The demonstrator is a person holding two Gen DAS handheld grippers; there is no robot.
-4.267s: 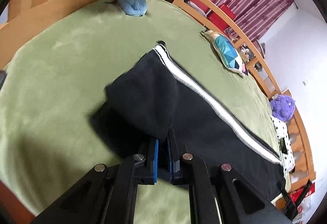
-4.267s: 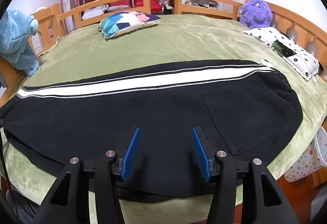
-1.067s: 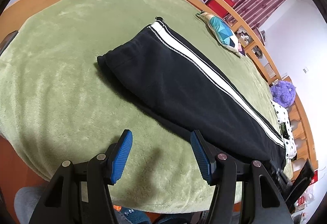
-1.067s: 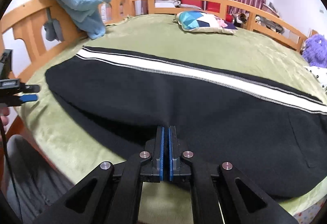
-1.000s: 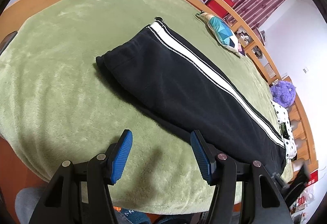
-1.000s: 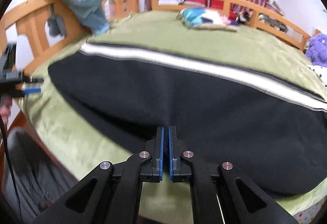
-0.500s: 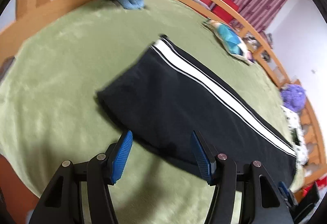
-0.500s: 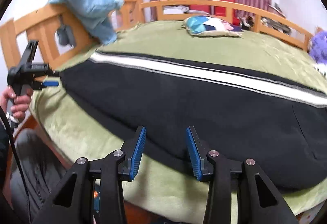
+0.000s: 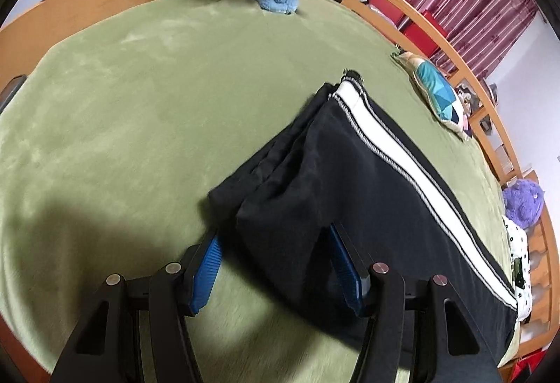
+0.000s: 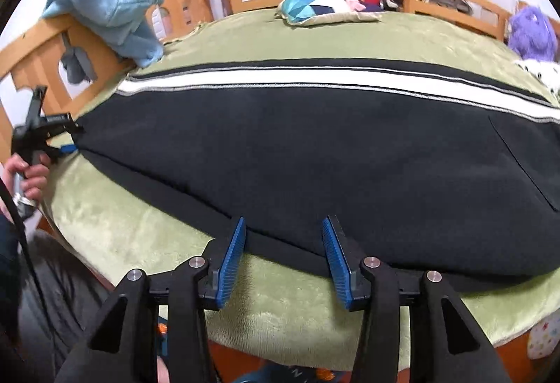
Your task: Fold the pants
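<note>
Black pants [image 9: 367, 187] with a white side stripe lie folded lengthwise on the green bed cover [image 9: 140, 103]. My left gripper [image 9: 276, 262] is open, its blue pads either side of the near corner of the leg cuffs, where two layers show. In the right wrist view the pants [image 10: 315, 152] stretch across the bed. My right gripper [image 10: 285, 259] is open at their near edge, around the middle of the length. The left gripper [image 10: 64, 134] also shows there at the far left, at the cuff end.
A light blue fleece [image 10: 112, 8] hangs over the wooden bed rail [image 10: 42, 43]. A patterned cushion [image 10: 315, 7] lies at the far side. A purple plush toy [image 10: 532, 33] and a spotted pillow [image 9: 518, 253] sit near the waist end. The bed edge runs under my right gripper.
The right gripper let go of the pants' near edge and opened. The left gripper moved in from off the pants until its open jaws straddle the cuff corner.
</note>
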